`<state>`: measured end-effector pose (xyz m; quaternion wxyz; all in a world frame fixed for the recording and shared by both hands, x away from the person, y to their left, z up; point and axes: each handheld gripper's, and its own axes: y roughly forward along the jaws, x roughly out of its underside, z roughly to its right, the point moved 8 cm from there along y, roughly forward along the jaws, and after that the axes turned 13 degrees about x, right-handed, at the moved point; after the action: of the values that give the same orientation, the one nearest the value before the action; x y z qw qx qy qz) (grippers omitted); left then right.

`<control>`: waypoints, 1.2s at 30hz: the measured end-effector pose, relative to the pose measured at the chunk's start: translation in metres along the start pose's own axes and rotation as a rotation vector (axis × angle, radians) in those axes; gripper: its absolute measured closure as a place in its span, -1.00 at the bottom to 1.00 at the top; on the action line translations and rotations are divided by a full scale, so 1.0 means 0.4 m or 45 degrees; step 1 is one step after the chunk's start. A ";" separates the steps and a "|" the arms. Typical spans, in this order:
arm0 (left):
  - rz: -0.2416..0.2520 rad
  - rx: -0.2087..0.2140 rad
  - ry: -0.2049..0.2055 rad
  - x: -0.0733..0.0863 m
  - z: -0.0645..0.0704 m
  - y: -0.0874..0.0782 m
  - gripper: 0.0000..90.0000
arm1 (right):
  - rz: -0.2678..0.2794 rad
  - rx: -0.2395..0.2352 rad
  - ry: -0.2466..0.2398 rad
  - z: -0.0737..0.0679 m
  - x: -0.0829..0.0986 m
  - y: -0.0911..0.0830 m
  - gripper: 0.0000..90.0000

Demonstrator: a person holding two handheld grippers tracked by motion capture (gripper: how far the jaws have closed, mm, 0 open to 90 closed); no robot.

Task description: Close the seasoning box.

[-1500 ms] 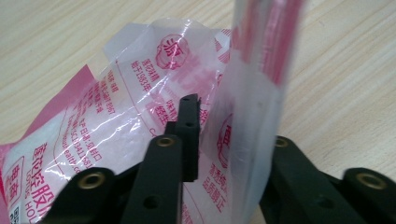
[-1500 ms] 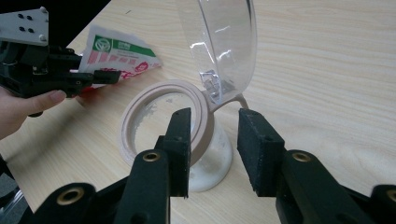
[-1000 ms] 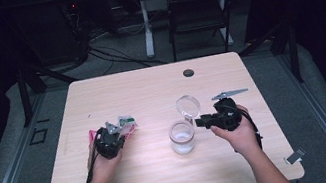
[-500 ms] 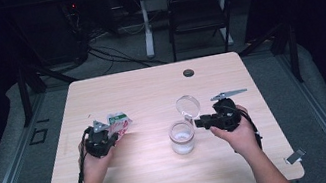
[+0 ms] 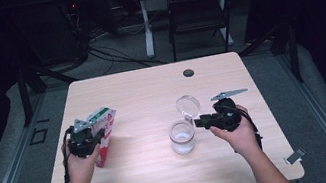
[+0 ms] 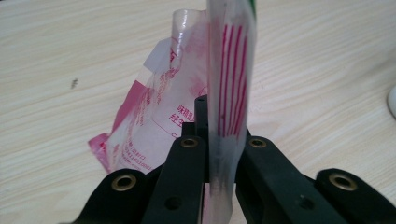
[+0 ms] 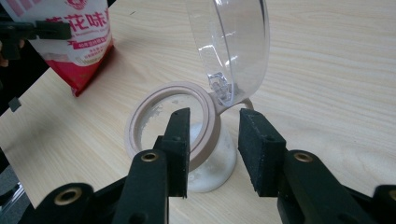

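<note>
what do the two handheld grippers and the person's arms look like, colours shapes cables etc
Both grippers are black. The left gripper has two flat angular jaws with brass-coloured rivets at the pivots; the right gripper adds blocky black pads at its tips. In the high view a grey three-cornered plate sits atop the right one, and black cables trail along the forearms, which are bare, with no sleeves.

On the table (image 5: 151,93), well apart: at nine o'clock the packet (image 5: 103,132) in the left gripper (image 5: 88,135), at three o'clock the jar (image 5: 182,138) with its lid (image 5: 188,106) hinged up behind, just beside the right gripper (image 5: 203,122); at twelve, a grommet (image 5: 188,72).
</note>
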<state>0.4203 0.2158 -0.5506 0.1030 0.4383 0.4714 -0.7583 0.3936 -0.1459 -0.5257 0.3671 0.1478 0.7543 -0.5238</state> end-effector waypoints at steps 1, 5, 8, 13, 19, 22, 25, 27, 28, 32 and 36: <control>0.010 -0.004 -0.006 -0.003 -0.006 -0.011 1.00 | -0.001 -0.001 -0.001 0.000 0.000 0.000 0.43; 0.092 -0.013 -0.054 -0.016 -0.028 -0.051 1.00 | 0.002 0.000 0.007 0.004 -0.001 -0.001 0.42; 0.160 0.012 -0.098 -0.031 -0.037 -0.081 1.00 | 0.008 0.000 0.013 0.005 0.000 -0.002 0.42; 0.224 -0.003 -0.098 -0.051 -0.047 -0.118 1.00 | 0.012 -0.003 0.022 0.008 0.004 -0.010 0.42; 0.187 0.015 -0.042 -0.071 -0.020 -0.105 1.00 | 0.021 0.016 0.036 0.017 0.014 -0.026 0.41; 0.149 0.065 -0.003 -0.085 0.010 -0.084 1.00 | 0.022 0.026 0.040 0.022 0.021 -0.034 0.41; 0.132 0.108 0.040 -0.100 0.042 -0.070 1.00 | 0.030 0.038 0.044 0.030 0.027 -0.042 0.40; 0.126 0.143 0.070 -0.112 0.066 -0.060 1.00 | 0.034 0.047 0.049 0.036 0.032 -0.050 0.40; 0.119 0.168 0.082 -0.117 0.080 -0.054 1.00 | 0.037 0.050 0.053 0.038 0.034 -0.053 0.40; 0.081 0.244 0.151 -0.134 0.139 -0.022 1.00 | 0.041 0.069 0.066 0.050 0.045 -0.067 0.40; 0.050 0.305 0.223 -0.145 0.195 0.007 1.00 | 0.045 0.093 0.075 0.059 0.055 -0.078 0.40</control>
<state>0.4121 0.1365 -0.4947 0.0234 0.5211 0.3761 -0.7658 0.3688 -0.1833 -0.5244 0.3483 0.1897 0.7424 -0.5399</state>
